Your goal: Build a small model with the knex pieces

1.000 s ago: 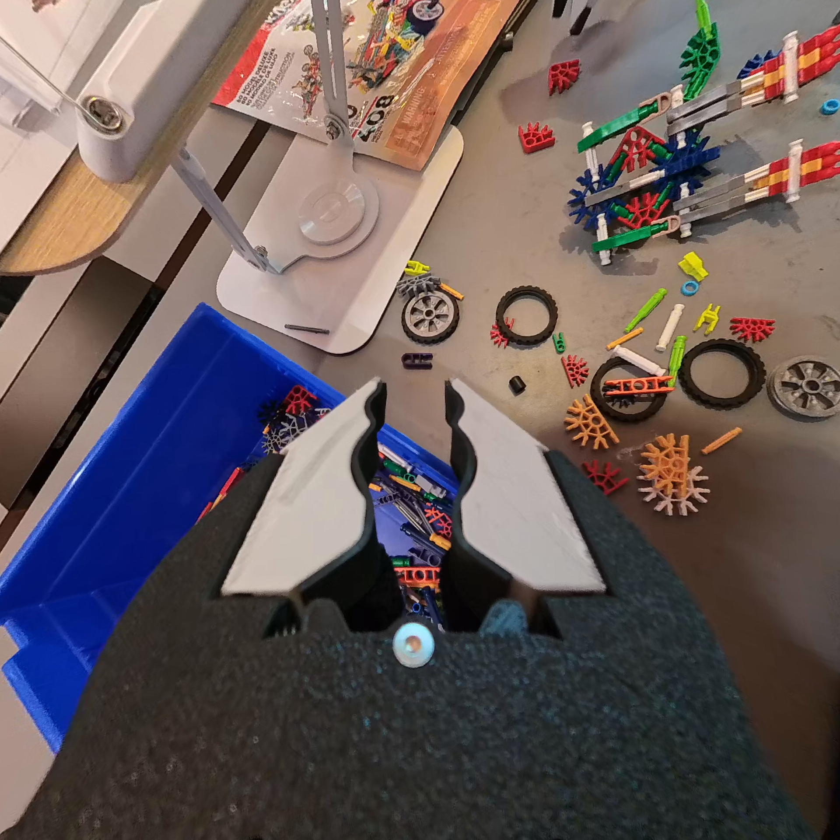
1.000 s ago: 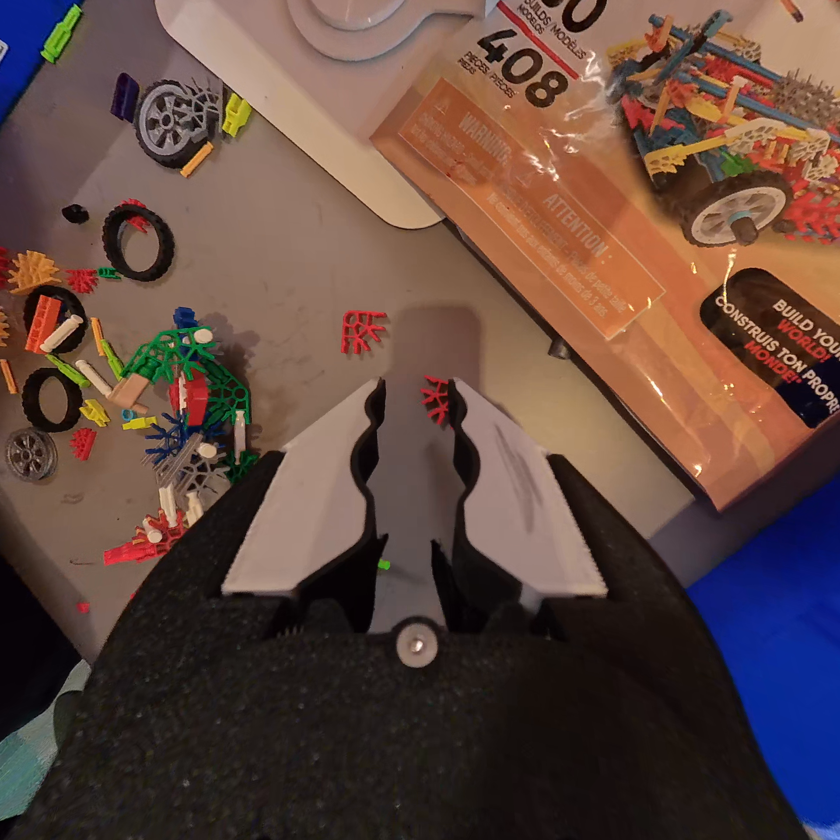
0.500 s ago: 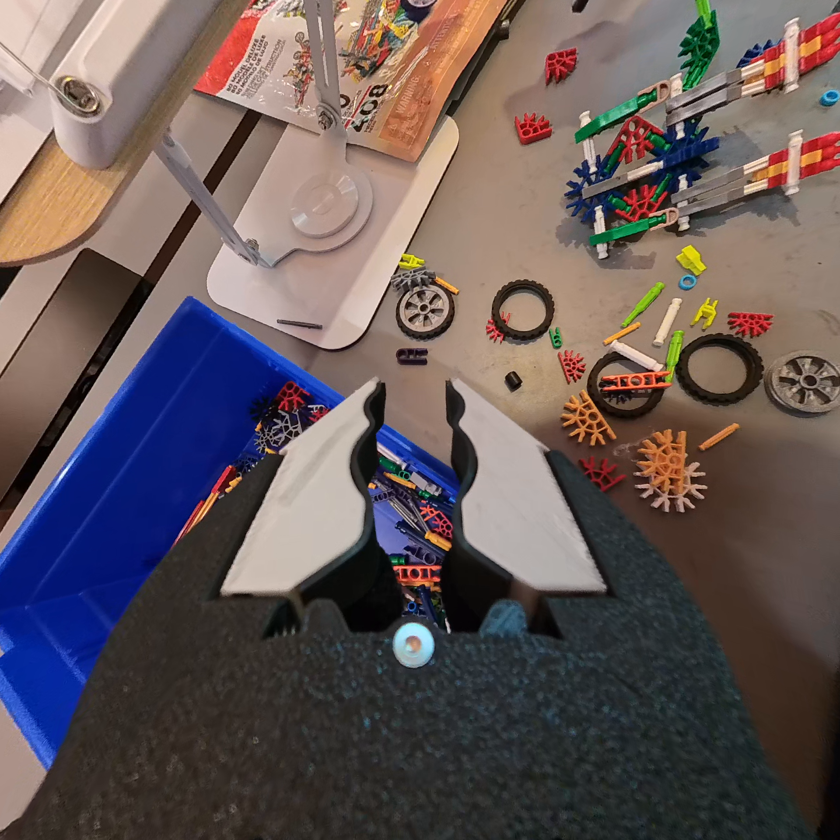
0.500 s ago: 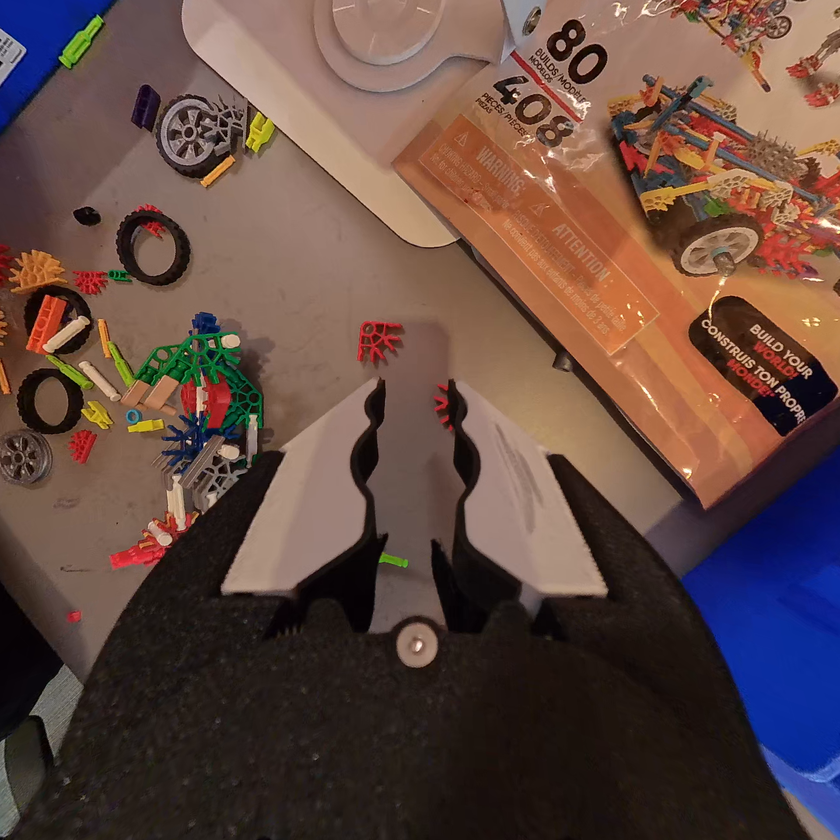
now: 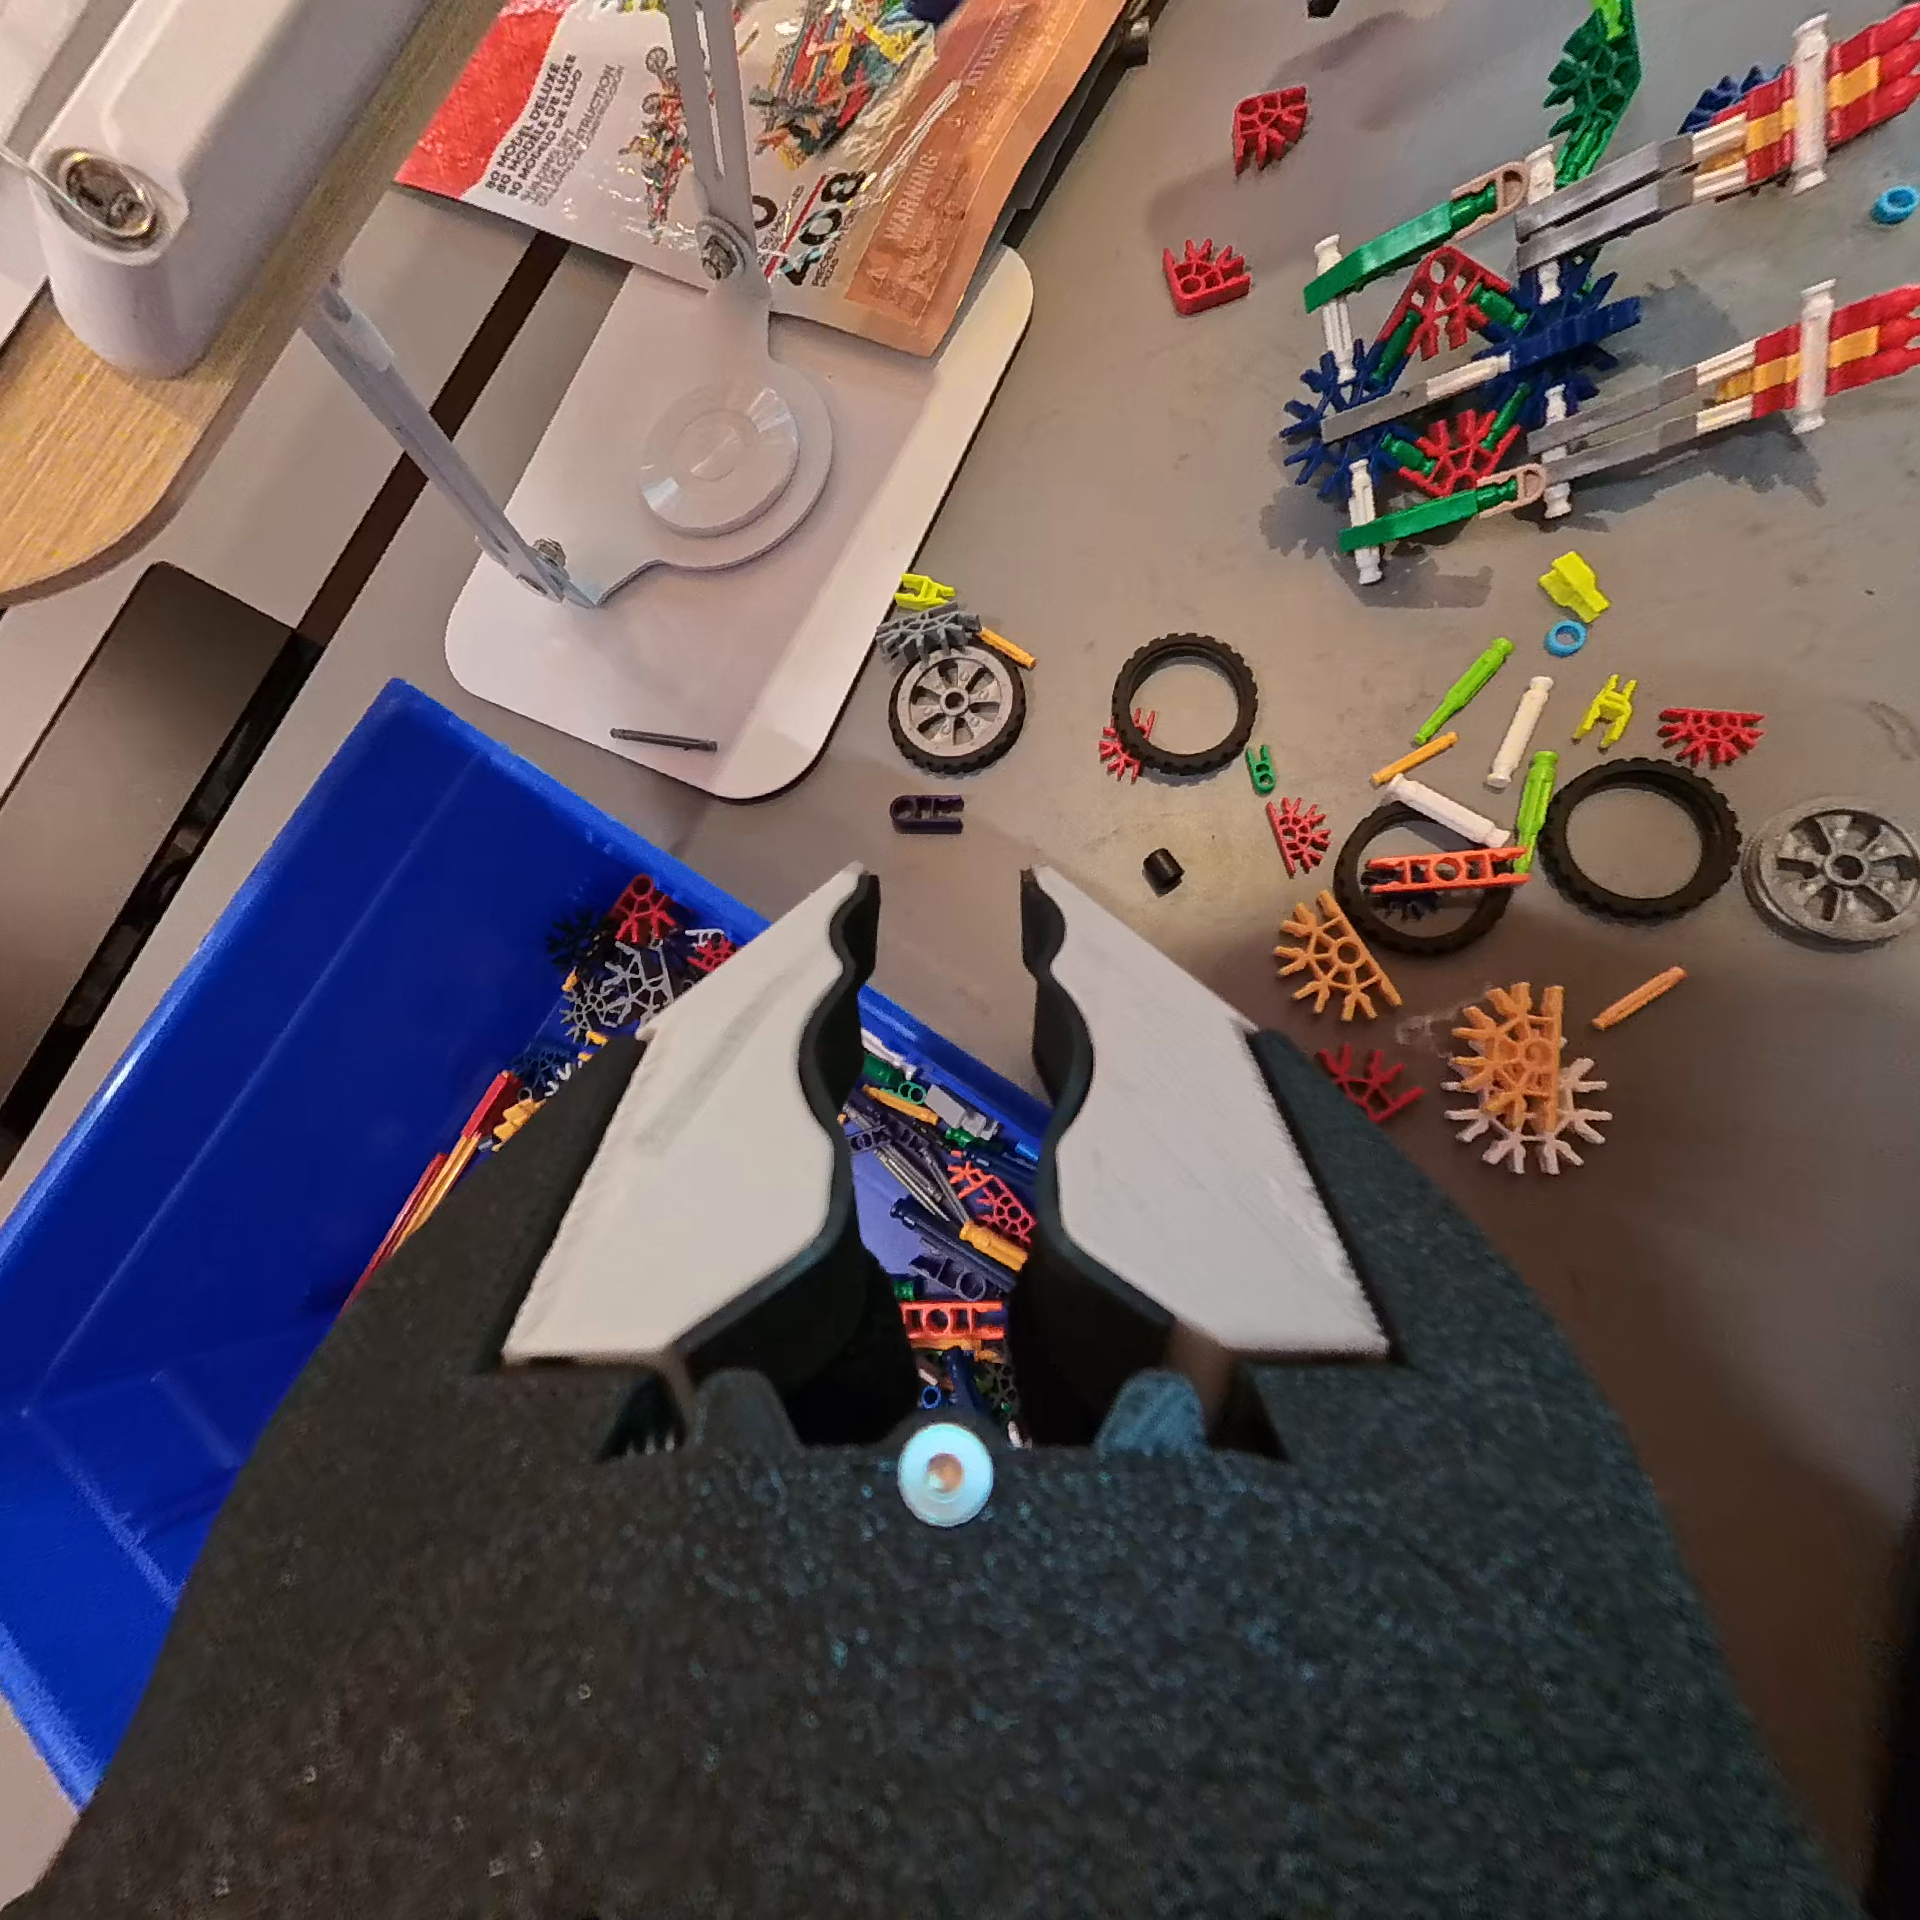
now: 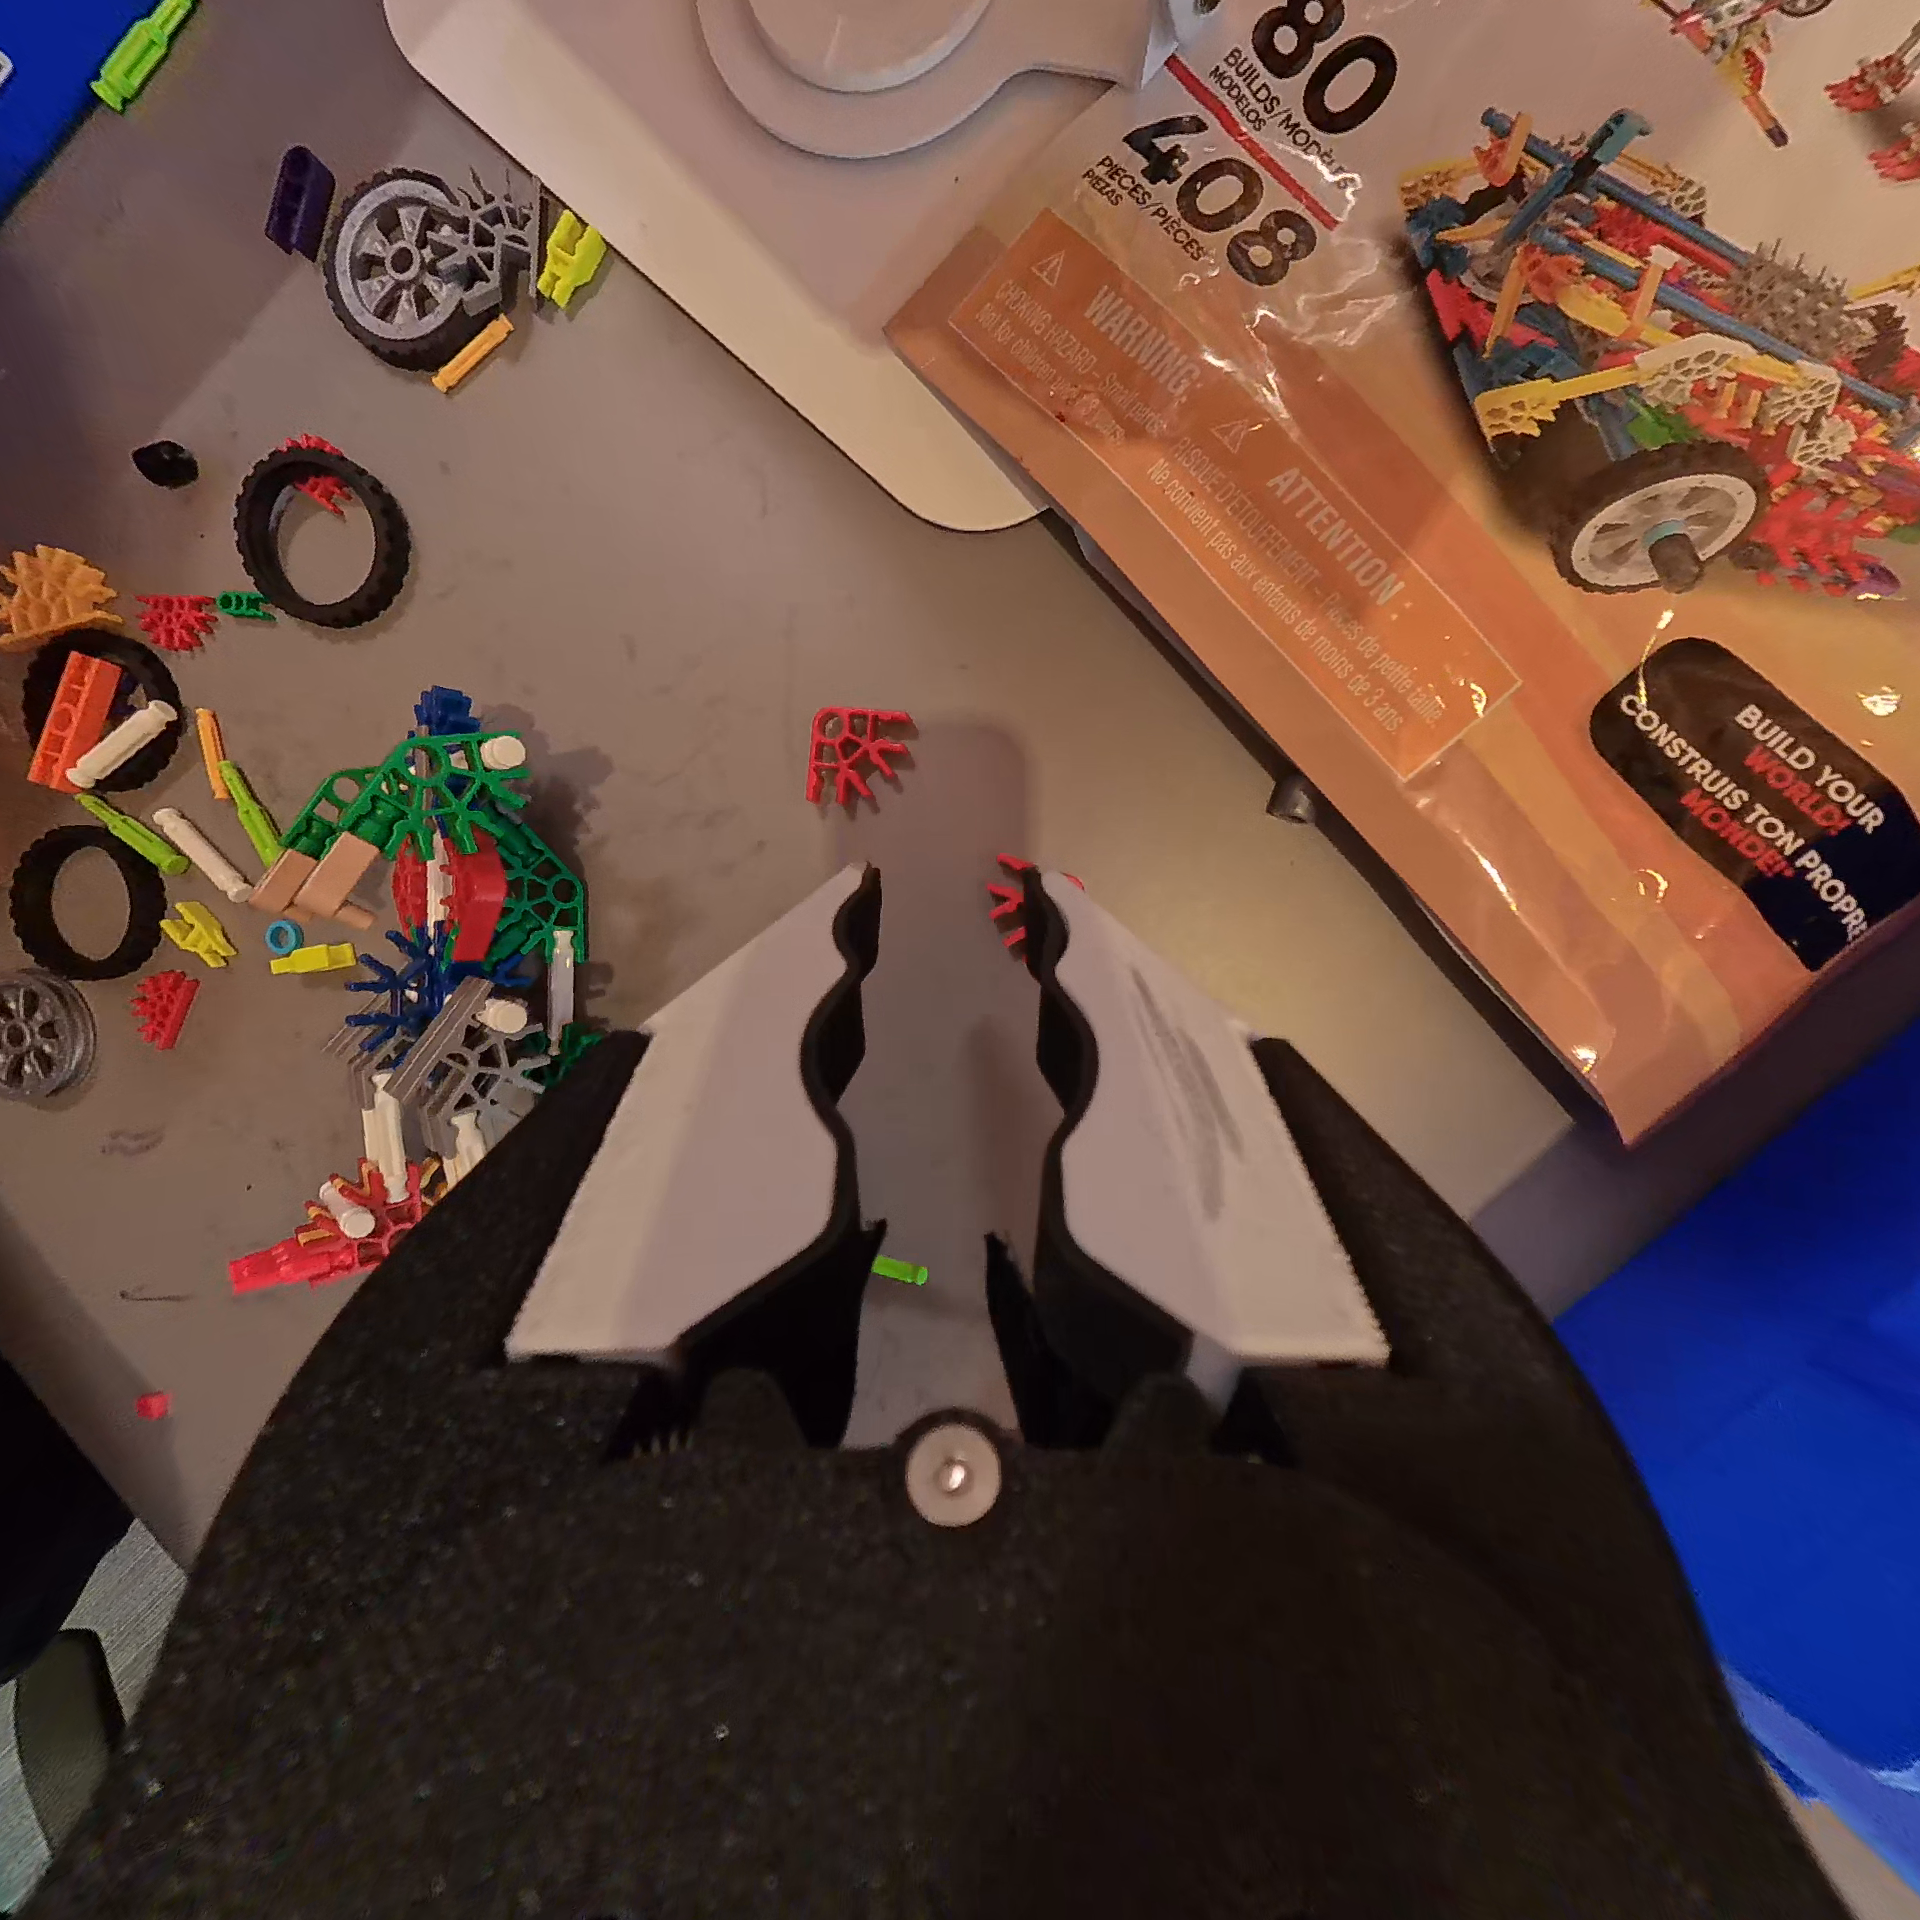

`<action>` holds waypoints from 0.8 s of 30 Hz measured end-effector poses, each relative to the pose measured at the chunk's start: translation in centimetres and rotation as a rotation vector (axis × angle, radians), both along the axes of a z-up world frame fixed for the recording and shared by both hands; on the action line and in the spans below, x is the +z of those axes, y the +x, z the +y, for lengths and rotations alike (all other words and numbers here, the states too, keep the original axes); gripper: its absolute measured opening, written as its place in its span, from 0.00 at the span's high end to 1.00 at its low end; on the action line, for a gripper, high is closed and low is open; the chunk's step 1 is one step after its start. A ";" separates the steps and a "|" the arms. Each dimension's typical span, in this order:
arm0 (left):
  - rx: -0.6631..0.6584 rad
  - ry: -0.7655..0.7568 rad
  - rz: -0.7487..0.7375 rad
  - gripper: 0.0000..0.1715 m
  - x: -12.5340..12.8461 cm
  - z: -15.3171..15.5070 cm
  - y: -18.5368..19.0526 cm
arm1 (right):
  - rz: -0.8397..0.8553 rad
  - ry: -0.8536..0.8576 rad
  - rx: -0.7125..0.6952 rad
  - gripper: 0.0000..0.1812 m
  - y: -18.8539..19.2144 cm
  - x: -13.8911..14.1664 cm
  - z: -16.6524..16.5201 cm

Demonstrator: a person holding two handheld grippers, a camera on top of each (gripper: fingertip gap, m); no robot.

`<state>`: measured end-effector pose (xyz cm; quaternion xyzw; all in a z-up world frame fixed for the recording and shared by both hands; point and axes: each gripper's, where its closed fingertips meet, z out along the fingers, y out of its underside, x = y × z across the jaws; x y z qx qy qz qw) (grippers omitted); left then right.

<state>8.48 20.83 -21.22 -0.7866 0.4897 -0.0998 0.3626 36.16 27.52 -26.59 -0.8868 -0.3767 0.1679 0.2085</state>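
The left gripper (image 5: 948,883) hangs with its jaws parted and nothing between them, above the near edge of a blue bin (image 5: 260,1039) that spreads out to its left. Loose rods and connectors (image 5: 935,1174) lie heaped in the bin, showing through the gap between the fingers. Ahead and left of the tips stands a white stand base (image 5: 852,499), with a printed instruction sheet (image 5: 862,156) tucked at its far side. Just ahead of the tips a small dark purple clip (image 5: 925,814) lies on the grey tabletop (image 5: 1091,436), and beyond it a grey-spoked wheel (image 5: 956,712). Right of that are a black tyre (image 5: 1184,707), orange snowflake connectors (image 5: 1517,1060) and, far ahead to the right, a half-built model (image 5: 1507,395) of green, blue, red and grey parts.

The right gripper (image 6: 951,883) is likewise open and holds nothing, over bare tabletop. To its left sits the same model (image 6: 436,862), seen end-on, among scattered tyres and rods. Just ahead and left of the tips lies a red fan-shaped connector (image 6: 857,750). A second red connector (image 6: 1006,906) peeks out beside the right fingertip; whether they touch cannot be told. A short green rod (image 6: 900,1270) shows low between the fingers. To the right lies the instruction sheet (image 6: 1455,520), with blue at the far right edge.
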 end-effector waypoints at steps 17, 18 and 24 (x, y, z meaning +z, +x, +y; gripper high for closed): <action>0.001 -0.003 0.007 0.85 -0.1 -0.3 0.1 | 0.001 0.015 0.004 0.85 -0.1 0.4 -0.3; 0.001 -0.003 0.007 0.85 -0.1 -0.3 0.1 | 0.001 0.016 0.005 0.85 -0.1 0.4 -0.3; 0.000 0.002 0.006 0.85 0.1 -0.4 0.1 | 0.001 0.031 0.010 0.85 -0.3 0.9 -0.5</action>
